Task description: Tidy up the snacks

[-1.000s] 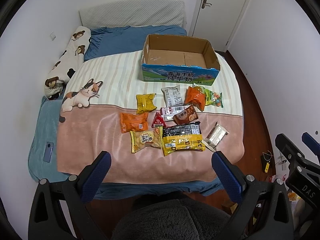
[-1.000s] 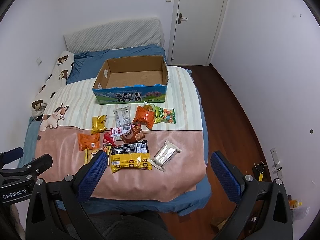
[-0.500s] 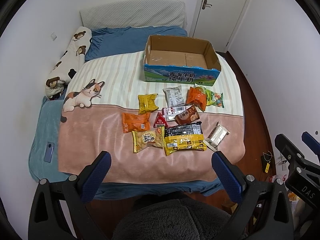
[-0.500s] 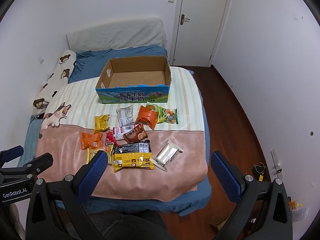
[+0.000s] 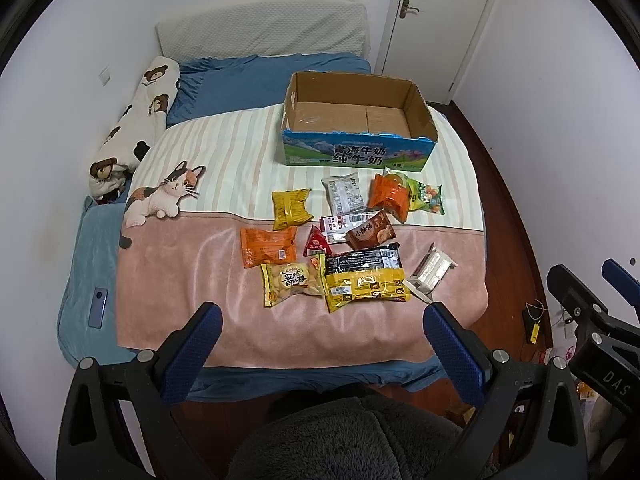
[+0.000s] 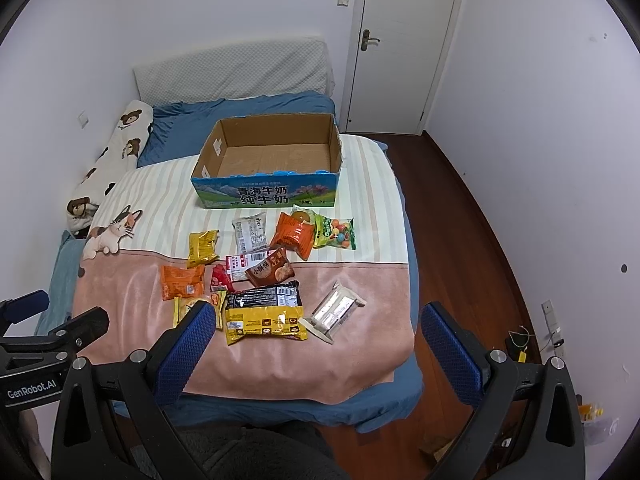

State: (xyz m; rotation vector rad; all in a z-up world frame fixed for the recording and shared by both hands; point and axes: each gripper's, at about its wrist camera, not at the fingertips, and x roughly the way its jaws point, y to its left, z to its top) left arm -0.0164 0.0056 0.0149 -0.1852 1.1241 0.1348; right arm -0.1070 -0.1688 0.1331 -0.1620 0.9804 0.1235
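Observation:
Several snack packets lie in a loose cluster on the bed's pink and striped blanket [image 5: 176, 280]. Among them are a black-and-yellow pack [image 5: 366, 278] [image 6: 262, 312], an orange packet [image 5: 269, 246], a clear wrapped bar [image 5: 430, 272] [image 6: 334, 312] and a green candy bag [image 5: 426, 198]. Behind them stands an empty cardboard box [image 5: 356, 156] [image 6: 266, 196] with a blue printed front. My left gripper [image 5: 322, 312] hovers open over the bed's near edge, below the snacks. My right gripper [image 6: 316, 312] is open too, holding nothing.
A bear-print bolster [image 5: 136, 120] and a blue pillow [image 5: 256, 80] lie at the head of the bed. A phone [image 5: 97, 308] rests on the teal sheet at left. Wooden floor [image 6: 452, 240] and a white door [image 6: 400, 44] are to the right.
Both grippers have drifted slightly toward the bed, so the snacks and box sit a little lower and larger in both views. Nothing on the bed has moved.

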